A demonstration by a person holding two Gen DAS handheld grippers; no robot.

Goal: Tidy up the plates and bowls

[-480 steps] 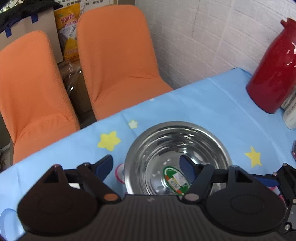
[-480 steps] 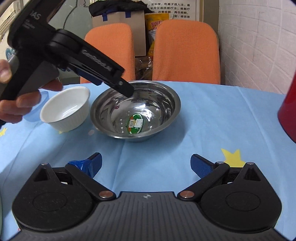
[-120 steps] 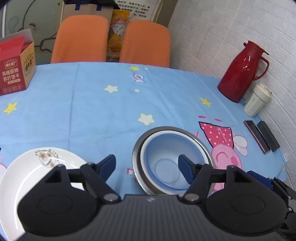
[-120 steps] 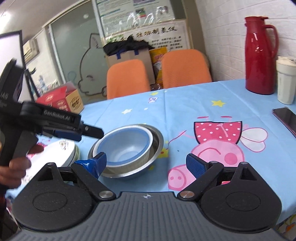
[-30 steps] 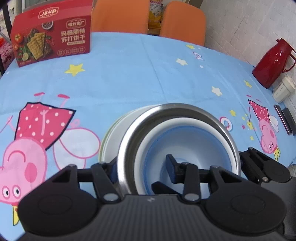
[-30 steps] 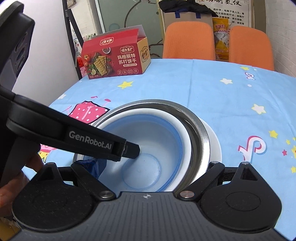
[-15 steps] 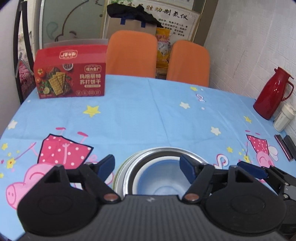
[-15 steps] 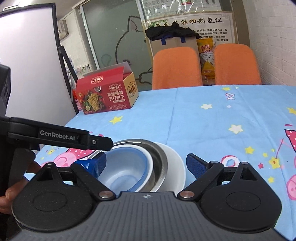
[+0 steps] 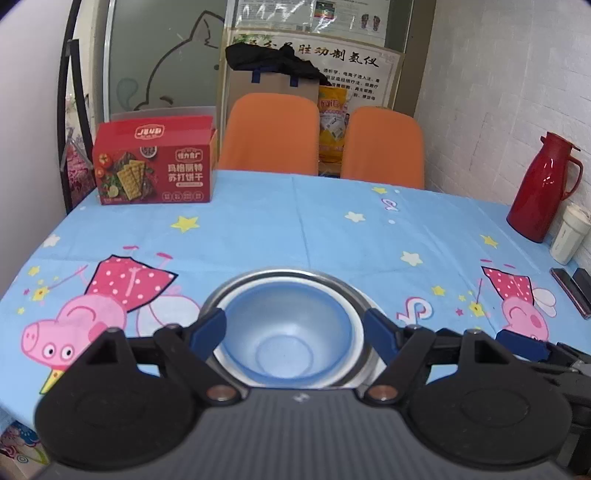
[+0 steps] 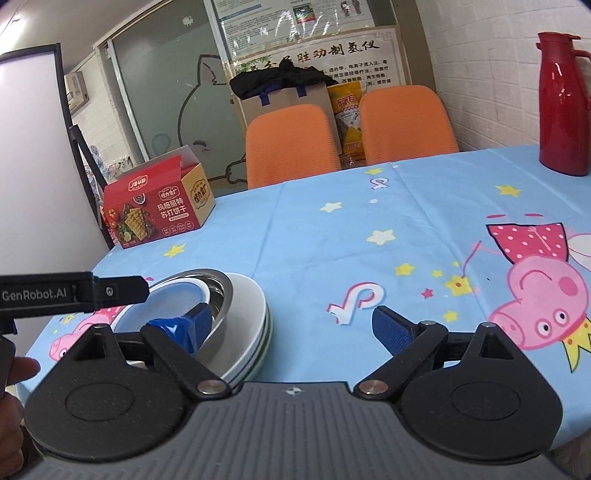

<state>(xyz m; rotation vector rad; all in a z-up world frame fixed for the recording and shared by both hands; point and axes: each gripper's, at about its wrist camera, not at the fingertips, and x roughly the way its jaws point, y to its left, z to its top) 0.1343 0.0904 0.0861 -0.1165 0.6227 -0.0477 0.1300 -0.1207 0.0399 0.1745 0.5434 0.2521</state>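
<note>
Dishes nested, both grippers empty.
Blue bowl [image 9: 284, 332] sits inside steel bowl [image 9: 360, 306] atop white plates [image 10: 255, 317], largest lowest for stability; left gripper [image 9: 295, 328] and right gripper [image 10: 291, 325] spread wide.

Even, bright indoor light falls from above, with soft, faint shadows. Glare streaks the red flask [image 10: 561, 103] and the glossy poster [image 9: 314, 16]. Both fisheye views bend strongly at the edges, with dark corners. The nested bowls [image 9: 286, 332] look slightly soft.
</note>
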